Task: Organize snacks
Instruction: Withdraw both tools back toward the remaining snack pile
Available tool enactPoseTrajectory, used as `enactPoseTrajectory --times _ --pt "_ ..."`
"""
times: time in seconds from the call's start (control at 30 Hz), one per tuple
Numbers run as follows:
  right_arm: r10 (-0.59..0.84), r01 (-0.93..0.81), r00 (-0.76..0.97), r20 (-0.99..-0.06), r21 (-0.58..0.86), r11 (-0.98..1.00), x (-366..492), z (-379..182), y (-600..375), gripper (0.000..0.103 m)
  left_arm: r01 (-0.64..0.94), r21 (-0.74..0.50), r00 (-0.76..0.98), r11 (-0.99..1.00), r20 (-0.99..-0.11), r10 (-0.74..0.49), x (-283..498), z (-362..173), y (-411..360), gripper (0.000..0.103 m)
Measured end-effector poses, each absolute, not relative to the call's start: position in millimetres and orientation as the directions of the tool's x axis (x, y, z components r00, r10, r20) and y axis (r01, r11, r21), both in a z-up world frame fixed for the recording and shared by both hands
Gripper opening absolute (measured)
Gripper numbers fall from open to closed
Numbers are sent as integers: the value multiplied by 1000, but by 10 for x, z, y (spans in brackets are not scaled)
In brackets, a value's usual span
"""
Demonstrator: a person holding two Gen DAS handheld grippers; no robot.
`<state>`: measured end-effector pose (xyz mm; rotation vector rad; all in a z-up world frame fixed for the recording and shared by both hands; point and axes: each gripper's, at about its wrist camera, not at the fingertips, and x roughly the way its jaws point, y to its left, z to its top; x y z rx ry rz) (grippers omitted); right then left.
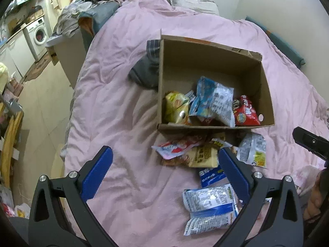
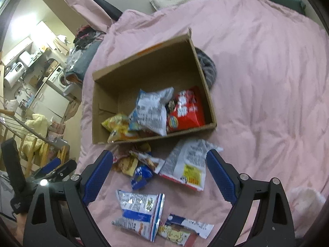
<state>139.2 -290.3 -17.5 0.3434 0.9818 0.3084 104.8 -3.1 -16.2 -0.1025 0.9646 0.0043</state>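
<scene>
Cardboard box (image 1: 265, 86) is part-filled, so I'm between pickups: both claws, left claw (image 1: 165, 160) and right claw (image 2: 159, 164), spread wide, empty. Next I'd grab the white packet (image 2: 186, 164) beside it.

A box (image 2: 152, 78) sits on the bed (image 2: 267, 82), packets (image 2: 153, 111) inside. More packets (image 2: 185, 164) lie at its six o'clock; a garment (image 2: 207, 68) at three.

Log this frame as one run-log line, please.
phase: between picks | left tongs: open, empty | right tongs: open, empty | cardboard box: some snack packets inside | more snack packets loose on pink duvet
</scene>
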Motion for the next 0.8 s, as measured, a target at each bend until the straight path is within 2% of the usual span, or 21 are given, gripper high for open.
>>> enactPoseTrajectory --times 0.17,0.37,0.47,0.57,0.8 --pt "394 -66 465 -793 412 909 1402 -385 -2914 94 -78 -67 542 995 -840 -14 1048 -410 47 101" --pt "395 -2 395 -829 429 903 1457 -620 -2973 94 -67 -171 396 983 -909 -131 1084 -714 -16 101" --pt "382 2 402 -832 418 909 1462 -616 -2992 94 -49 -252 283 967 -932 -228 1045 -964 -211 101" --pt "372 14 400 -838 411 911 1457 -629 -3038 94 -4 -280 185 960 -944 -275 1004 -1187 -494 102" --pt "353 39 399 -846 401 915 1378 -661 -3212 94 84 -232 84 969 -967 -239 966 -1506 -960 101"
